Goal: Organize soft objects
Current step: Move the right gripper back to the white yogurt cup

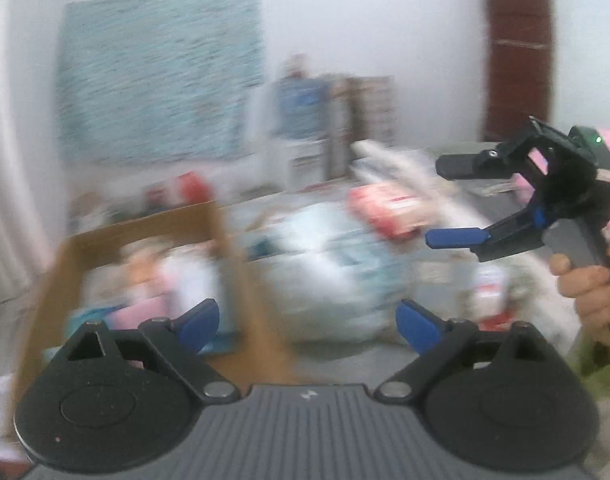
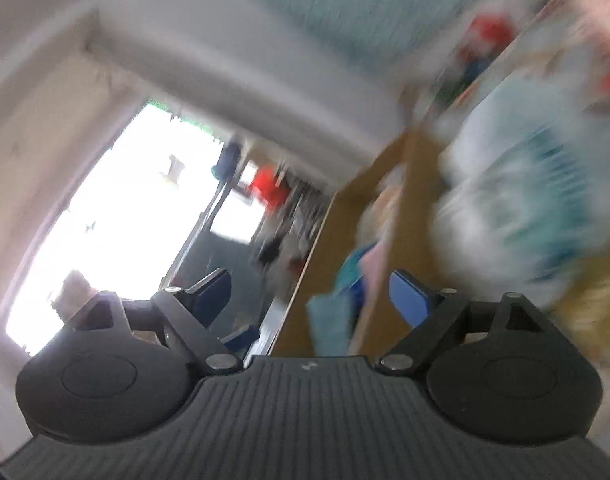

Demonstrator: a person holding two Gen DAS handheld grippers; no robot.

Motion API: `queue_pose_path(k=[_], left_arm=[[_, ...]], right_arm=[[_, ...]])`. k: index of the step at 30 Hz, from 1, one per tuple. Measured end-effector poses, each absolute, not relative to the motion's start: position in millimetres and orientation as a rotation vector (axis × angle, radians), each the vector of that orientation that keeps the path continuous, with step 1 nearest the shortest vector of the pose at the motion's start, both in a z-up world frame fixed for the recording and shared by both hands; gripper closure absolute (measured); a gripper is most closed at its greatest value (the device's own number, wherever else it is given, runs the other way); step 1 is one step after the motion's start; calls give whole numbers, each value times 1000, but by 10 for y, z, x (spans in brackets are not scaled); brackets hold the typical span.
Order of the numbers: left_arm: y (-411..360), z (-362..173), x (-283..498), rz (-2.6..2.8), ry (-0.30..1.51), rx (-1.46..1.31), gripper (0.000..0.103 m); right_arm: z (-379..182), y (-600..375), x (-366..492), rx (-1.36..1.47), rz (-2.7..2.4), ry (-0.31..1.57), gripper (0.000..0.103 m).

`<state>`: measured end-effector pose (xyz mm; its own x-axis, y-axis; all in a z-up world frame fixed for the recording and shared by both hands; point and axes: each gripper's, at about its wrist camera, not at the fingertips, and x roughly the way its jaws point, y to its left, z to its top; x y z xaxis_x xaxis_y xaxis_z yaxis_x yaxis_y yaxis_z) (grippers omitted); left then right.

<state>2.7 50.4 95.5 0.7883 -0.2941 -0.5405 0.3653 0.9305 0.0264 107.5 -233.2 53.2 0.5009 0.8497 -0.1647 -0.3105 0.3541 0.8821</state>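
Note:
Both views are motion-blurred. A brown cardboard box (image 1: pixel 221 240) stands at the left with pink, white and blue soft items (image 1: pixel 145 280) inside. A large pale blue-and-white soft bundle (image 1: pixel 341 276) lies beside it, with a red-and-white pack (image 1: pixel 389 208) behind. My left gripper (image 1: pixel 307 320) is open and empty, just in front of the bundle and box wall. My right gripper (image 1: pixel 441 204) is open and empty, held tilted in the air at the right. In the right wrist view my right gripper (image 2: pixel 309 296) points at the box (image 2: pixel 409 184) and the bundle (image 2: pixel 537 200).
A teal hanging (image 1: pixel 161 72) covers the back wall, with stacked boxes (image 1: pixel 345 128) and a brown door (image 1: pixel 517 64) further right. More soft packs (image 1: pixel 393 164) lie on the grey surface. A bright window (image 2: pixel 117 216) shows in the right wrist view.

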Motion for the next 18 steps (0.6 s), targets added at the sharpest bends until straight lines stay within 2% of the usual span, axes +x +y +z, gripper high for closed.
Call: queue_pose_path(k=[9, 17, 18], left_arm=[[-643, 397, 264, -680, 688, 69, 7], [-1114, -6, 631, -721, 734, 120, 10], [-1164, -25, 667, -729, 744, 119, 13]], right_arm=[[292, -3447, 374, 976, 505, 533, 14], [-340, -3659, 248, 1023, 336, 612, 14], [-410, -3644, 245, 1026, 313, 623, 14]])
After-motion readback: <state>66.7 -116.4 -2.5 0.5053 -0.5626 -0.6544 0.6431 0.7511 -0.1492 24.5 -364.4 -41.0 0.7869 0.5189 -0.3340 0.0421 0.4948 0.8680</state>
